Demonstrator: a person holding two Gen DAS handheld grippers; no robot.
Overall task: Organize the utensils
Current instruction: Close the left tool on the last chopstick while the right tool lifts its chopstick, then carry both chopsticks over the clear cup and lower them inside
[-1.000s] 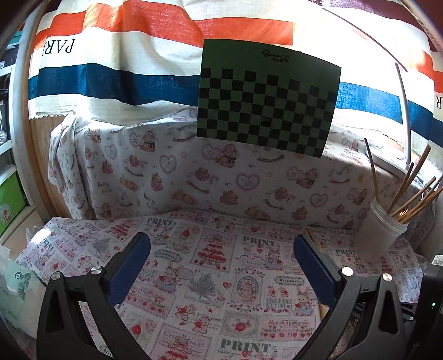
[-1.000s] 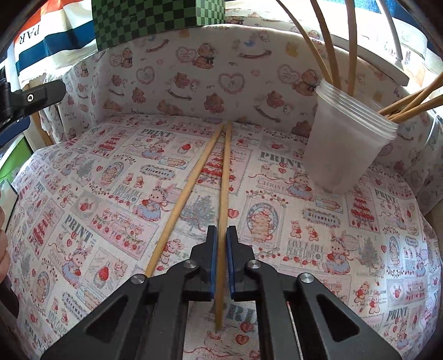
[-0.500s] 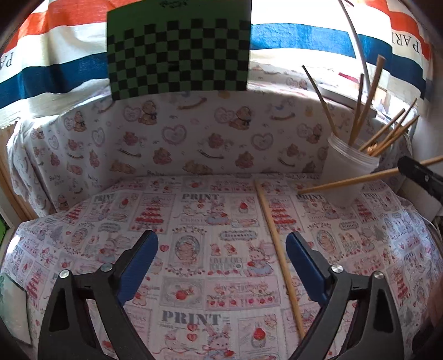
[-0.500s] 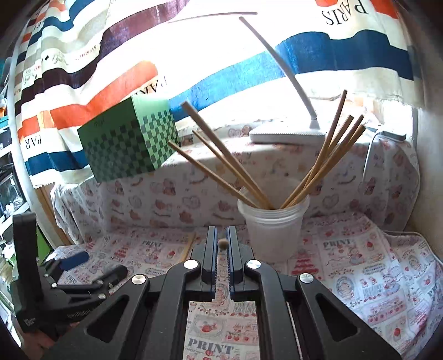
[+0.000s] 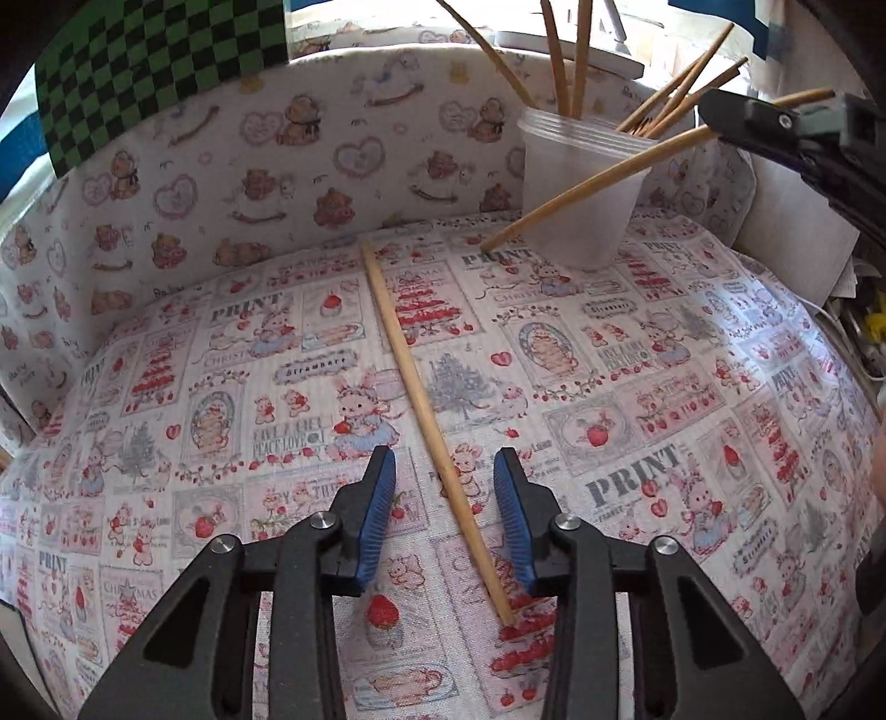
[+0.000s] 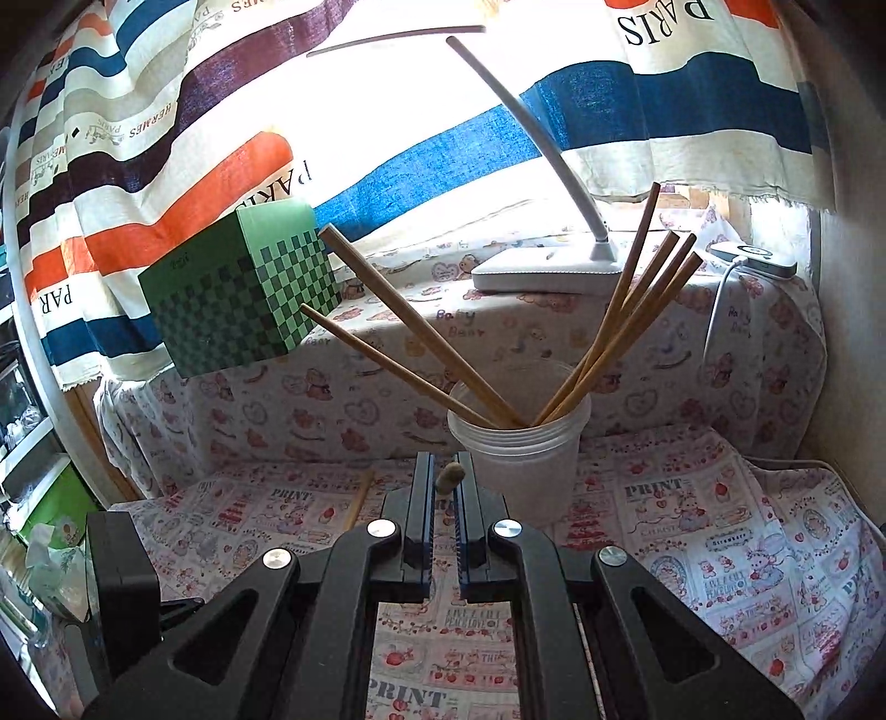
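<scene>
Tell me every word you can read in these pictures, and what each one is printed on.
"PRINT": repeated on the patchwork-patterned cotton tablecloth.
"PEACE LOVE": same tablecloth; the smaller lines around it are too blurred to read.
"Baby Bear": on the pale teddy-bear print cloth covering the ledge behind.
"PARIS": on the orange, blue and white striped curtain, upside down; mirrored elsewhere.
Signature on the green checkered box: too small to read.

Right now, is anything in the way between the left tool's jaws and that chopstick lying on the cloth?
Nothing visible. The lying chopstick already sits between the left gripper's jaws, which have just been closing and do not touch it yet.
</scene>
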